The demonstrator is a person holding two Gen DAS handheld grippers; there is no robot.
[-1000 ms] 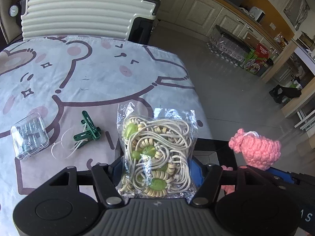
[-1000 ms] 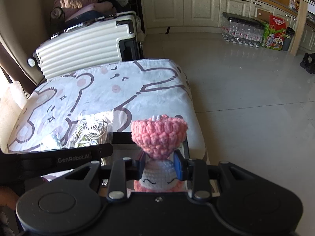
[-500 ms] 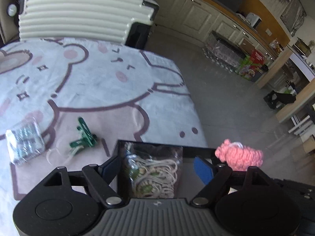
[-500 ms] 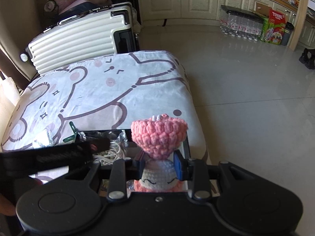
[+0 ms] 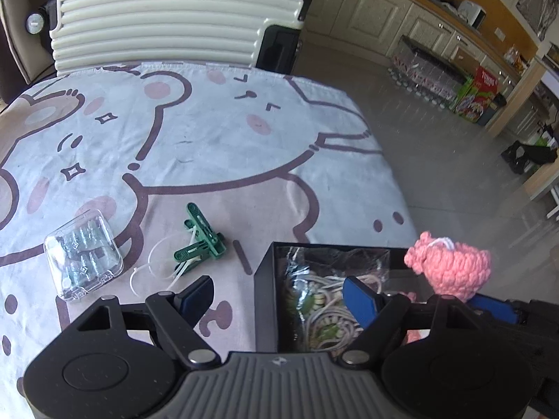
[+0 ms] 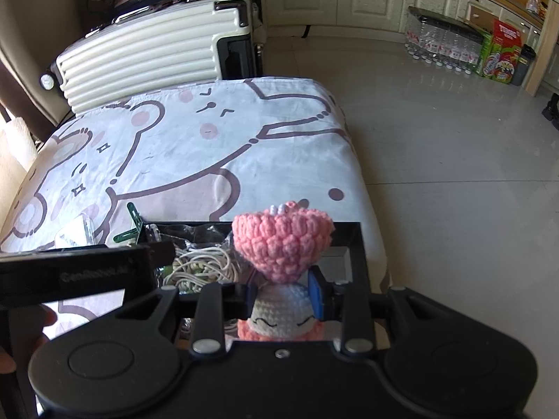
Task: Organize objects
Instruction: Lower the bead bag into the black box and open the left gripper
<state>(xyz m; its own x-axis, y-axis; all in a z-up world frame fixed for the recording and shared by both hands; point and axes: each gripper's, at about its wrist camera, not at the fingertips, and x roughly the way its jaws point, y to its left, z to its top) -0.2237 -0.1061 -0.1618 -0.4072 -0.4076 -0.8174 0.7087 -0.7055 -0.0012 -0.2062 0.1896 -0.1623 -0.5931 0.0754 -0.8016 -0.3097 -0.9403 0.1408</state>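
The bag of beaded cord [image 5: 325, 300] lies inside the black box [image 5: 265, 272] at the table's near right corner. Above it the left gripper [image 5: 279, 296] tilts steeply down, its jaws apart, easing inward and pressing on nothing. Just beside it, the right gripper [image 6: 284, 295], angled down over the box, pinches the pink crochet doll [image 6: 281, 244].

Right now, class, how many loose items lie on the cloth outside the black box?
2. The clear case lies at the left; the green clip, with its white cord, lies between that case and the box. Others may be hidden behind the grippers.
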